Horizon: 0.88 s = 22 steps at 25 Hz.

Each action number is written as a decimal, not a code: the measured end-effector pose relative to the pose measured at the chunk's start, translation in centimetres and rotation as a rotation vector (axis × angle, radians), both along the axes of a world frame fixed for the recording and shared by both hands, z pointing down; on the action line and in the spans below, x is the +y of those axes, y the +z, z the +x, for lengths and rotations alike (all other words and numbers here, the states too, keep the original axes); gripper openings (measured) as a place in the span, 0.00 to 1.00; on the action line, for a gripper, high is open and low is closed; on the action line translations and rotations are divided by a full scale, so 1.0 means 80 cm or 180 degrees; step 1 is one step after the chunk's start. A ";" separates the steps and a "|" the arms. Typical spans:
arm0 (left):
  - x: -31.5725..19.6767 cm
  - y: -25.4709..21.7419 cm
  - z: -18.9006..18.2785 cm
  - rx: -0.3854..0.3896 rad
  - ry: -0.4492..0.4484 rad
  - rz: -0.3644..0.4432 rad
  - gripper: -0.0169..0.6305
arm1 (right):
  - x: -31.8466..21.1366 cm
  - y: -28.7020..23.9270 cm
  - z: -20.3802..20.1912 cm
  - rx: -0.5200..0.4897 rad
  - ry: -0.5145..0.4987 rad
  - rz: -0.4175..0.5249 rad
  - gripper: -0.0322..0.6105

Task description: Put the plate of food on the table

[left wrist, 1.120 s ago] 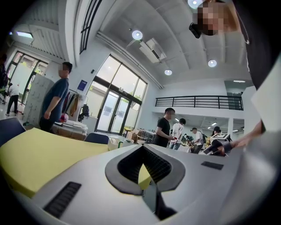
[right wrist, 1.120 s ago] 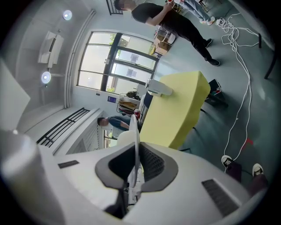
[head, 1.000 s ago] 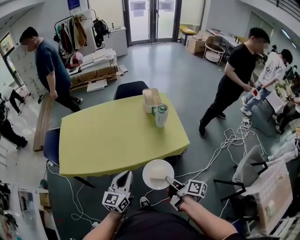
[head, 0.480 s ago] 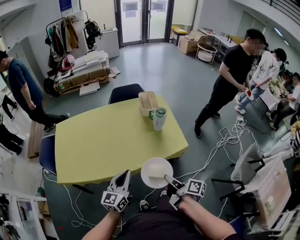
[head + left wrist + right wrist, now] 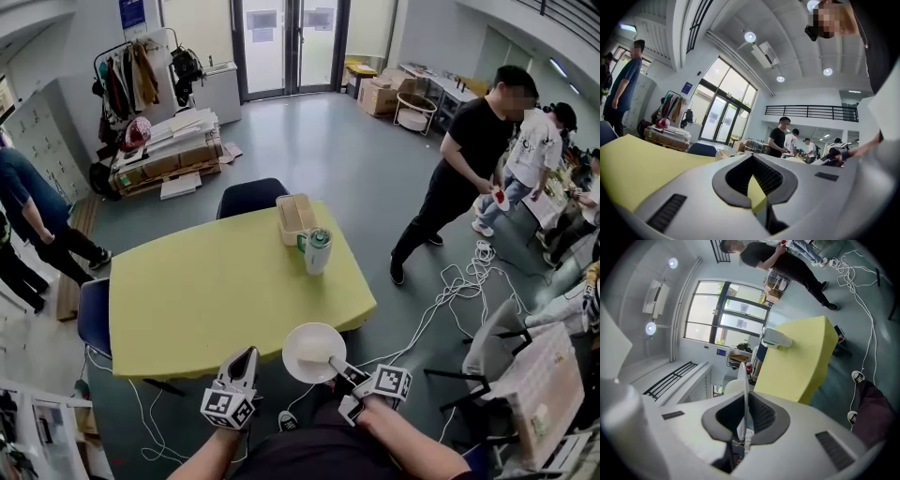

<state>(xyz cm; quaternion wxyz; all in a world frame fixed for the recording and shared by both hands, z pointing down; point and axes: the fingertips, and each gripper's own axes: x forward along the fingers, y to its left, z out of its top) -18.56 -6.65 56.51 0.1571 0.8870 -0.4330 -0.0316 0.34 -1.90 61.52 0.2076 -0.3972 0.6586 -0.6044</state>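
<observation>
A white plate [image 5: 314,352] with a pale lump of food hangs in the air just off the near edge of the yellow-green table [image 5: 206,281]. My right gripper [image 5: 339,367] is shut on its near rim. In the right gripper view the plate [image 5: 746,380] stands edge-on between the jaws of the right gripper [image 5: 744,401], and the table [image 5: 797,362] lies beyond. My left gripper [image 5: 246,359] hovers left of the plate, below the table edge, shut and holding nothing. In its own view the left gripper [image 5: 752,159] points across the table top [image 5: 642,159].
A beige basket [image 5: 296,214] and a green-lidded cup [image 5: 317,249] stand at the table's far right. Dark chairs sit at the far side [image 5: 253,197] and the left [image 5: 94,314]. Cables [image 5: 450,291] trail on the floor at the right. People [image 5: 464,169] stand to the right, another person [image 5: 28,220] to the left.
The person at the left has walked further left, toward the edge of view. The head view has shifted slightly. Both grippers and the plate stay about where they were by the table edge.
</observation>
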 end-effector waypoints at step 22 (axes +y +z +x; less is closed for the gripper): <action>-0.174 -0.026 0.114 -0.0104 -0.0675 0.0027 0.04 | -0.202 0.000 0.097 -0.0098 -0.0772 -0.0010 0.10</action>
